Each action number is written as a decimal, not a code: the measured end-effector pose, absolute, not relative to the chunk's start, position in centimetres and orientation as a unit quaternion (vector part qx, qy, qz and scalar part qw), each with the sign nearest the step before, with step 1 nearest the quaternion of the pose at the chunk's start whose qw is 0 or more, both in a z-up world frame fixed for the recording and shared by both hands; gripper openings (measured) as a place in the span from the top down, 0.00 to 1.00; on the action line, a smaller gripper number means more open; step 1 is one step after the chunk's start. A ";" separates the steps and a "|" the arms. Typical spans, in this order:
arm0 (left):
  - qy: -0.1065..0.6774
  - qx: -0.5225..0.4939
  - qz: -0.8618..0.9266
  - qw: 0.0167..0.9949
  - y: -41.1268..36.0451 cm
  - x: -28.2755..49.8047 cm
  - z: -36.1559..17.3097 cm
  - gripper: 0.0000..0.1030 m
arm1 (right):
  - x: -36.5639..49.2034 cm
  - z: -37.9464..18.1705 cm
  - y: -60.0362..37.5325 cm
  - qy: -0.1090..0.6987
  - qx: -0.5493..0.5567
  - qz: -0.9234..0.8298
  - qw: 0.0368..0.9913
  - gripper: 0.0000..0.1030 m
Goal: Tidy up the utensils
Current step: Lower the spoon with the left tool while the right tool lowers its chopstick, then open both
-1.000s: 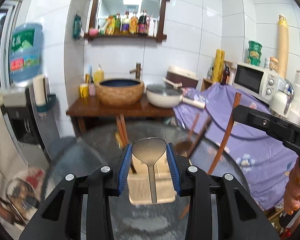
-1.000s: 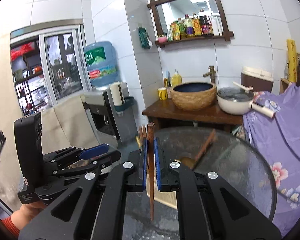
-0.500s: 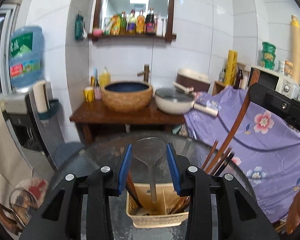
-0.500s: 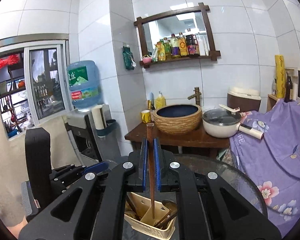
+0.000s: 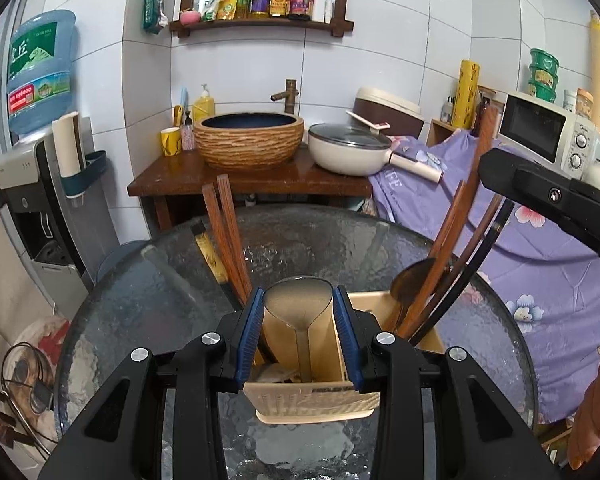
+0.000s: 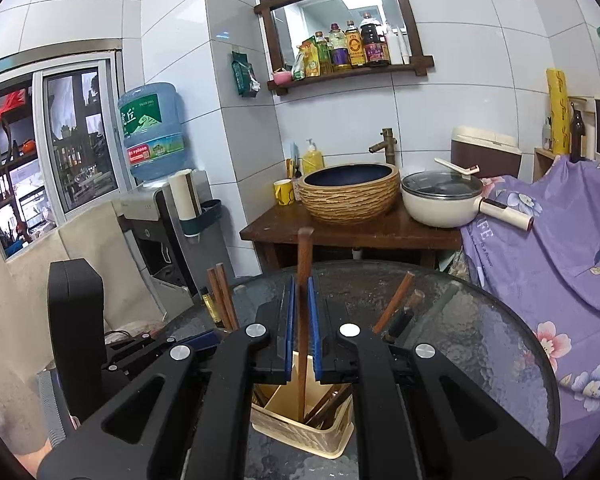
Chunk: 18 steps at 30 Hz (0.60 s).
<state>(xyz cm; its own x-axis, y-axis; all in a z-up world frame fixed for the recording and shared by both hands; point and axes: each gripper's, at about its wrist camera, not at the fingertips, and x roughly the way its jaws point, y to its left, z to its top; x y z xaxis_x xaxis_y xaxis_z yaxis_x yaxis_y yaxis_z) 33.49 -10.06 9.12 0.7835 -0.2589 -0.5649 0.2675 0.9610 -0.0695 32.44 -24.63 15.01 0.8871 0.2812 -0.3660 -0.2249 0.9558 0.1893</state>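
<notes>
Two grippers over the beige slotted plastic utensil caddy point(image 5: 316, 402) on the round glass table point(image 5: 140, 320).

We see the left gripper point(image 5: 299, 334) clamping a steel spoon point(image 5: 298, 304), the right gripper point(image 6: 300, 330) pinching a brown wooden chopstick point(image 6: 303, 264); the purple cloth point(image 5: 396, 192) reads "LIFE".

The table point(image 5: 148, 300) is textured glass, glossy and pebbled. The utensil holder point(image 5: 312, 404) looks like matt beige plastic with a slotted wall. The spoon point(image 5: 298, 304) is brushed, dull-shining metal. The chopsticks point(image 5: 224, 236) are reddish wood with visible grain. Each hand-held gripper is matt black plastic with ribbed blue pads point(image 5: 247, 334).
</notes>
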 end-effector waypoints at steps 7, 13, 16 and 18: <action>0.313 0.011 -0.136 0.940 -9.8 33.8 7.4 0.66 | 32.5 14.0 -24.6 0.204 0.062 0.120 0.970 0.92; 0.300 0.006 -0.147 0.942 -9.4 32.5 7.8 0.64 | 31.1 14.4 -24.9 0.182 0.048 0.113 0.976 0.89; 0.273 0.012 -0.148 0.950 -9.1 30.4 8.4 0.51 | 29.3 14.8 -25.9 0.160 0.056 0.109 0.979 0.48; 0.252 0.012 -0.148 0.956 -8.6 28.6 8.7 0.41 | 27.5 14.9 -26.7 0.137 0.060 0.099 0.984 0.37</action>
<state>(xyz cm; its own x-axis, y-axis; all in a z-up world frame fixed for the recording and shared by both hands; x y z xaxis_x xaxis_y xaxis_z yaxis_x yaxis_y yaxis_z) 28.64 -8.64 8.73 0.8286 -0.2775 -0.4862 0.2893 0.9558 -0.0526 27.48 -26.71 14.88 0.9431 0.2106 -0.2572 -0.1781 0.9734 0.1442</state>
